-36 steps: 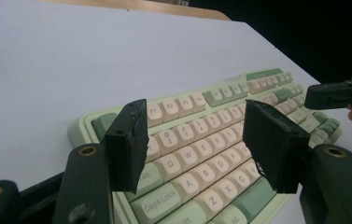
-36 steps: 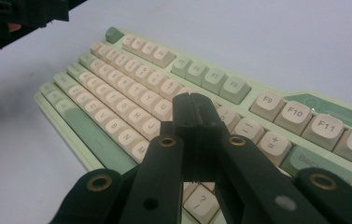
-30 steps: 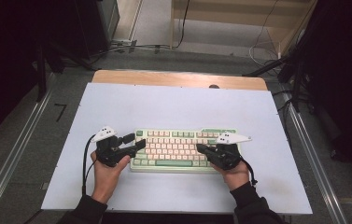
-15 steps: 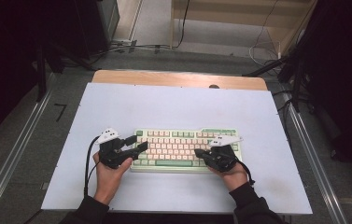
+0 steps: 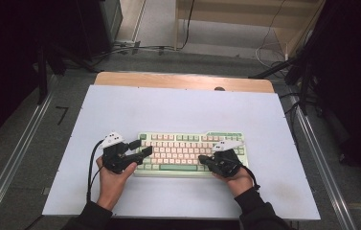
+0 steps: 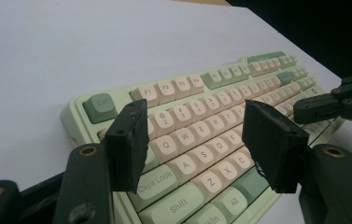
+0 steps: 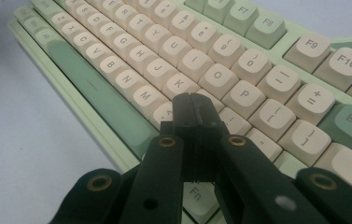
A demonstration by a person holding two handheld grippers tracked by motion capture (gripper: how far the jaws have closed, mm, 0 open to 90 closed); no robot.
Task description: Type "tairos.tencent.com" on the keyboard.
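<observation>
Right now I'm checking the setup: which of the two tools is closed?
The right tool, over the keyboard's right half. Its two black jaws are pressed flat together with nothing between them, whereas the left tool stands with a clear gap above the left-hand keys.

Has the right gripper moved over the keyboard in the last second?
Yes, slightly. The right gripper slid left along the keyboard, away from its right edge. The keyboard itself stayed put on the table.

The closed right hand-held gripper [image 7: 194,105] hides the keyboard's [image 7: 117,51] keys beneath.
</observation>
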